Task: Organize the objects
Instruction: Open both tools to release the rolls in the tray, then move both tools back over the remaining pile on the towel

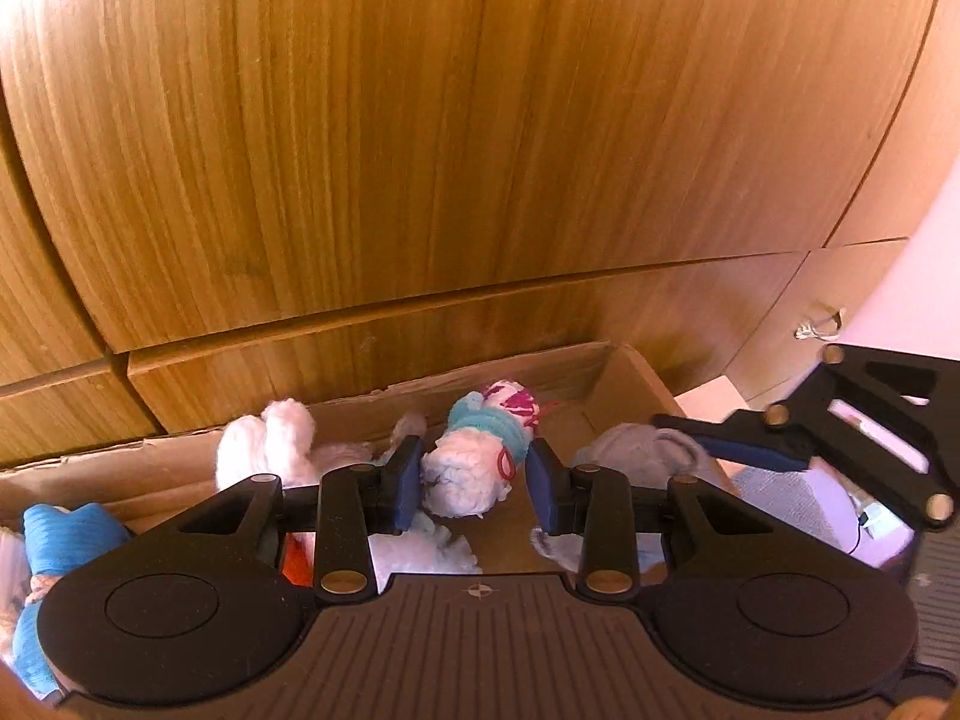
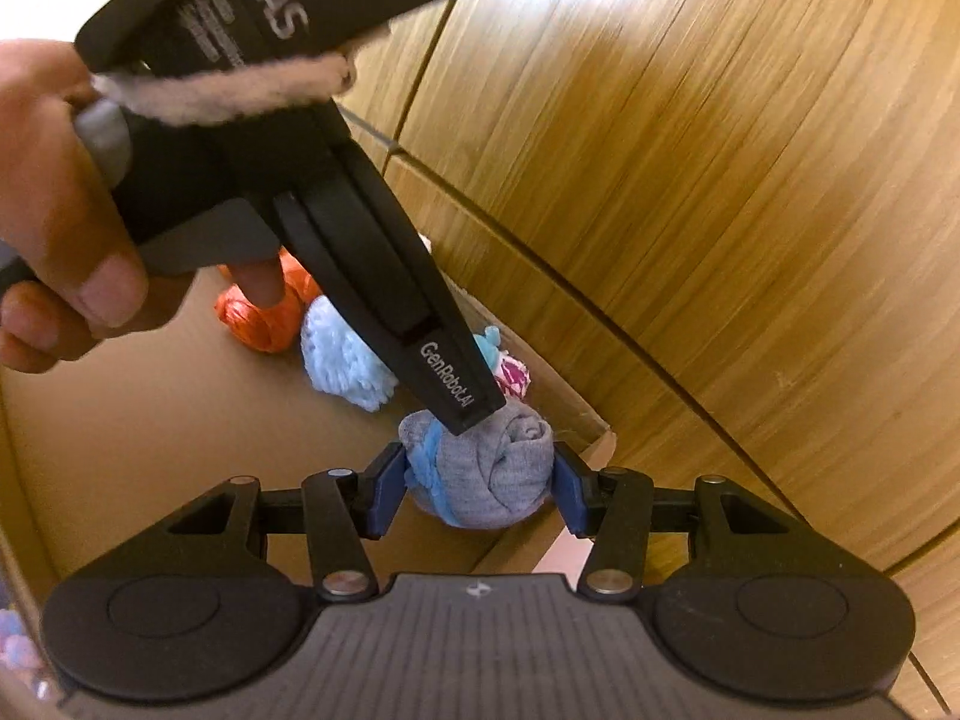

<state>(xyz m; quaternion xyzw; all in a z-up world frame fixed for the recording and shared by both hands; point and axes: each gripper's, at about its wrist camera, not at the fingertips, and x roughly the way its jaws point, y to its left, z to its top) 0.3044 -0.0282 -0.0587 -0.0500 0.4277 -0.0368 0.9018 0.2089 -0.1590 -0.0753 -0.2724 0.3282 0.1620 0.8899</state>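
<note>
Both tools tilted downward, each closed on something soft

The left tool (image 1: 474, 483) clamps its blue pads against its load; the right tool (image 2: 477, 489) does likewise. A bare hand (image 2: 57, 204) grips the left tool's handle, index finger curled under the trigger.

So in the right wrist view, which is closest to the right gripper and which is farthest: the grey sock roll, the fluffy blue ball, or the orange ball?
From the right gripper:
1. Grey sock roll, right between its fingers.
2. Fluffy blue ball, farther back in the box, to the left.
3. Orange ball, farthest, behind the blue one, partly hidden by the hand.
</note>
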